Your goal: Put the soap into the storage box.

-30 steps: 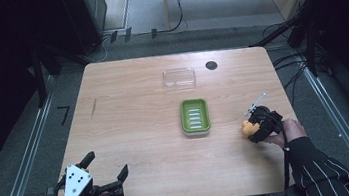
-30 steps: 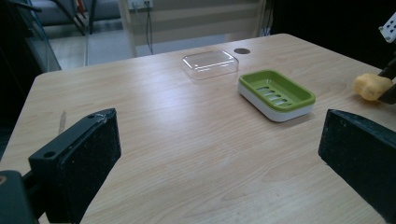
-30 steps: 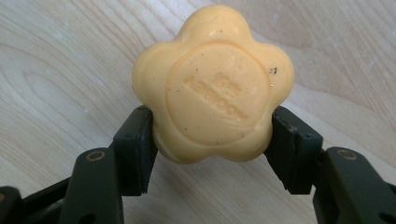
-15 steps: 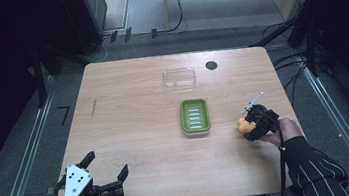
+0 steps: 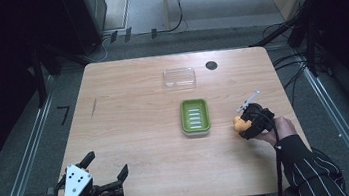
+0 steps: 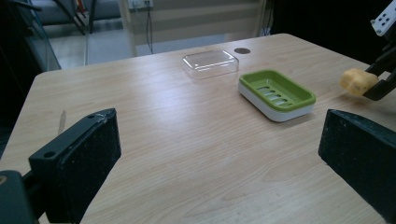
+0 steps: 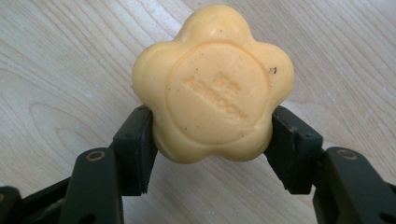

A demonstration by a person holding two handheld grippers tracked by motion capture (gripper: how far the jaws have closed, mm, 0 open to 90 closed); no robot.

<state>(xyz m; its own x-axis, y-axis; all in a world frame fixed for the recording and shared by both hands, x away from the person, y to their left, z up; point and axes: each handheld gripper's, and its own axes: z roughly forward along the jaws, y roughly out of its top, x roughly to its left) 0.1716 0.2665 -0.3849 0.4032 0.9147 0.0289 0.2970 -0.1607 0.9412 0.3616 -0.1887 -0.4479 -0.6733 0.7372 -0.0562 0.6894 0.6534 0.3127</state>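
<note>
While the left gripper (image 5: 102, 173) rests with its jaws spread wide and holding nothing at the near left corner of the tabletop (image 5: 131, 133), the right gripper (image 5: 243, 125) clamps a yellow flower-shaped soap (image 7: 212, 84) just above the wood. Just beside it, toward the middle, sits the green soap dish (image 5: 195, 117), and farther back lies a clear lid (image 5: 179, 78).

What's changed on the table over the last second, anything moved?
The right gripper, shut on the yellow soap, edged slightly toward the green soap dish. Its grip on the soap is unchanged. The left gripper stayed open at the near left corner; dish and clear lid did not move.
</note>
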